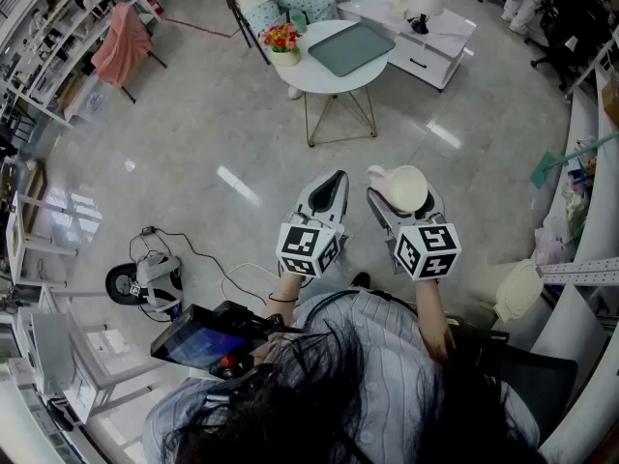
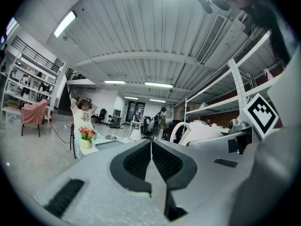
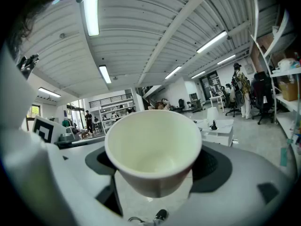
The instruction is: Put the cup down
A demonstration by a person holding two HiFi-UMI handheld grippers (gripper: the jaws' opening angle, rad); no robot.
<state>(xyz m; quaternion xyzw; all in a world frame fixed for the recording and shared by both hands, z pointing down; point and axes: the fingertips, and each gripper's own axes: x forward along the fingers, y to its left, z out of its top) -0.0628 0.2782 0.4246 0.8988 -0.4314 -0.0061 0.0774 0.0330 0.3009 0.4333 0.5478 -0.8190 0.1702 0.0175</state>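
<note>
**White cup gripped in the right claw, out over the floor**

From the head view, the person is holding both claws out in front, above the grey floor (image 1: 193, 153). The right claw (image 1: 404, 197) is standing wide and pressing on a white cup (image 1: 407, 186) from both sides, with the cup's open mouth facing up. The left claw (image 1: 338, 176) is hanging just beside it, its jaws meeting at the tips. A round white surface (image 1: 311, 83), carrying a flower pot (image 1: 281, 39) and a grey tray (image 1: 350, 46), is sitting well apart, further ahead.

In the left gripper view, the left claw (image 2: 151, 147) is showing its jaws pressed together with nothing between them. The cup (image 2: 202, 132) is showing off to the right.

In the right gripper view, the cup (image 3: 154, 147) is filling the gap of the right claw (image 3: 157, 167). The dark pads (image 3: 217, 166) are pressing on its sides, and its inside is looking empty.
</note>
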